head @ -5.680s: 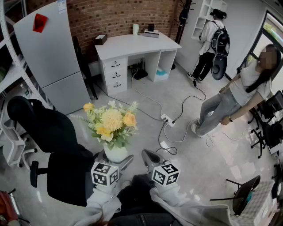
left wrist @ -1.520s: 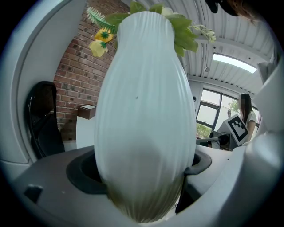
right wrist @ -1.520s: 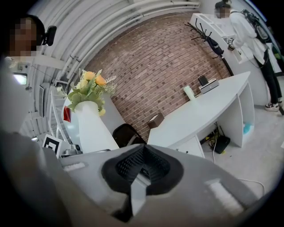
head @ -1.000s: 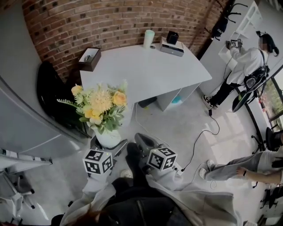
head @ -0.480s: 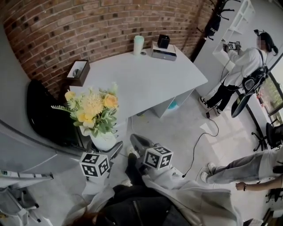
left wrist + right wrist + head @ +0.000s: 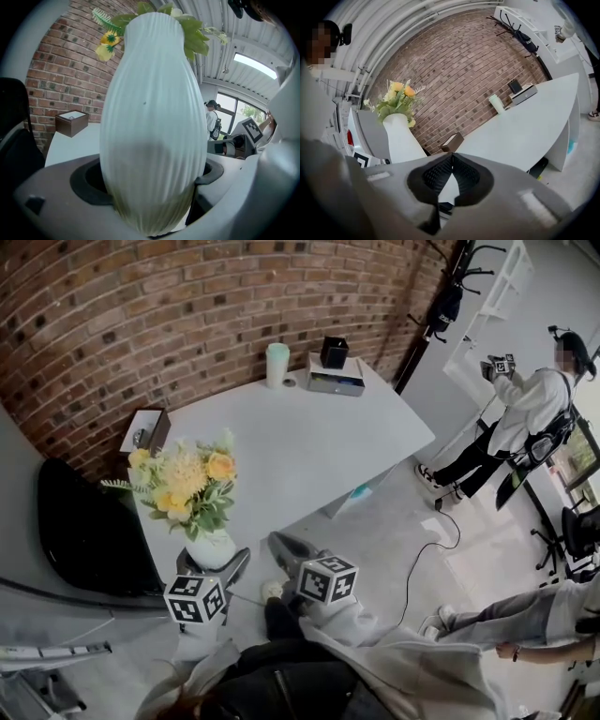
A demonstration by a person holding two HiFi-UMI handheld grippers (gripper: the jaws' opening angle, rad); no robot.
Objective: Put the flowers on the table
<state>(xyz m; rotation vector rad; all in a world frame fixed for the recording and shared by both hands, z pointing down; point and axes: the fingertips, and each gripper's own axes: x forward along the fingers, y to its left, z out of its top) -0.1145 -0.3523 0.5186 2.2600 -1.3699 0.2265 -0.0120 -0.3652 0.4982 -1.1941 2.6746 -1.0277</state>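
Observation:
A bunch of yellow and cream flowers (image 6: 183, 486) stands upright in a ribbed white vase (image 6: 211, 549). My left gripper (image 6: 216, 568) is shut on the vase's lower body (image 6: 150, 131), which fills the left gripper view between the jaws (image 6: 150, 187). I hold it at the near left edge of the white table (image 6: 309, 446); whether it touches the top is hidden. Just right of the vase, my right gripper (image 6: 283, 547) holds nothing, and its jaws (image 6: 451, 161) meet at the tip. The right gripper view shows the vase (image 6: 401, 138) at left and the table (image 6: 525, 126) ahead.
On the table's far side stand a brown box (image 6: 143, 431), a pale green cup (image 6: 277, 365) and a black device on a grey base (image 6: 335, 367). A black chair (image 6: 89, 531) is at left. A person (image 6: 534, 409) stands at right; a cable (image 6: 427, 549) crosses the floor.
I have walked from the open floor up to the white table with the vase in the left gripper. In the last second the table's near left edge has drawn under the flowers.

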